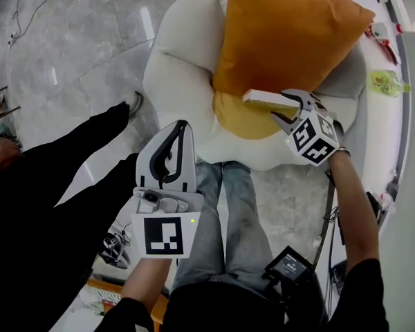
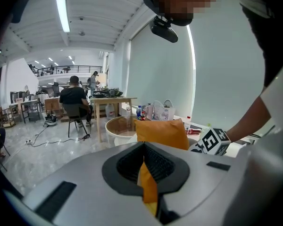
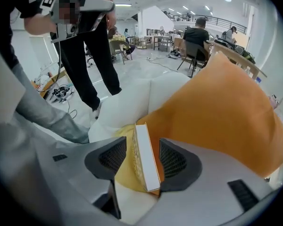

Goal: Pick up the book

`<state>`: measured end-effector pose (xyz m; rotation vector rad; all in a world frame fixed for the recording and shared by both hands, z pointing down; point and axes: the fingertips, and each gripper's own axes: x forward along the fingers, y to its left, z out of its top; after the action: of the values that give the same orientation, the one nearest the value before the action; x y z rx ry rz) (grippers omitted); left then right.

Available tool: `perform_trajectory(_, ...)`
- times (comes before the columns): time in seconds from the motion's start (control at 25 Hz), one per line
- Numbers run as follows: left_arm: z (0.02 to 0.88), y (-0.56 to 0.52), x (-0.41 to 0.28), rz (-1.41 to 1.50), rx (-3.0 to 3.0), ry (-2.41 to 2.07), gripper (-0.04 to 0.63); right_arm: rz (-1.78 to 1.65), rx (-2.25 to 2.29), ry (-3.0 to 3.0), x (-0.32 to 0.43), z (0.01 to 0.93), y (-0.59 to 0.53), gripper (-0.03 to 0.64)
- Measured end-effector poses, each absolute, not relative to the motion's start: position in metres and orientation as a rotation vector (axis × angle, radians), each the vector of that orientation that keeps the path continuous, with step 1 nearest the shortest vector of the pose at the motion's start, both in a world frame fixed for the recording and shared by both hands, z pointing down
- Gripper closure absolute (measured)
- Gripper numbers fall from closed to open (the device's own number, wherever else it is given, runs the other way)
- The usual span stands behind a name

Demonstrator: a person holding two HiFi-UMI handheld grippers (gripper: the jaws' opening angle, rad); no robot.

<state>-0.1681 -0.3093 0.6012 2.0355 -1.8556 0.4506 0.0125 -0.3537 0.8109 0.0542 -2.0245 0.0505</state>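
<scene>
Two grippers are in frame. We note the right gripper [image 1: 289,109] with its jaws spread wide, straddling the book [image 3: 146,154]. The book sits between the pads, with a clear gap at the left pad; at the right pad we cannot tell whether it touches. It rests on a yellow cushion [image 1: 243,122] at the lower edge of an orange pillow [image 1: 283,33], on a white seat [image 1: 183,54]. The left gripper [image 1: 181,131] is well apart from the book, jaws pressed together with nothing between them.
</scene>
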Motion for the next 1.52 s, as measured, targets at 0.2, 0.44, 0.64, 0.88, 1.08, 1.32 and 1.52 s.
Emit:
perform_trajectory(0.2,0.624,-0.313,-0.167,0.47,2.045,-1.825,0.584,0.067,0.026,-1.984,0.015,0.842,-0.36,0.393)
perform_trajectory(0.44,0.651,-0.308,-0.164,0.5,2.028,-1.792,0.584,0.038,-0.054,-1.9,0.023,0.886,-0.359,0.386)
perform_trajectory(0.64,0.662,-0.306,-0.169,0.482,1.997,-1.802,0.584,0.027,-0.127,-1.839,0.027,0.909,-0.355,0.385)
perform_trajectory(0.88,0.674,-0.302,-0.172,0.517,1.996,-1.78,0.584,0.026,-0.196,-1.787,0.025,0.931,-0.346,0.387)
perform_trajectory(1.08,0.676,-0.3,-0.177,0.546,1.995,-1.763,0.584,-0.036,-0.258,-1.741,0.021,0.942,-0.337,0.396)
perform_trajectory(1.32,0.681,-0.299,-0.174,0.542,2.01,-1.751,0.584,-0.055,-0.229,-1.728,0.019,0.95,-0.343,0.446)
perform_trajectory(1.52,0.682,-0.297,-0.166,0.554,2.033,-1.726,0.584,0.015,-0.211,-1.688,0.025,0.952,-0.336,0.462)
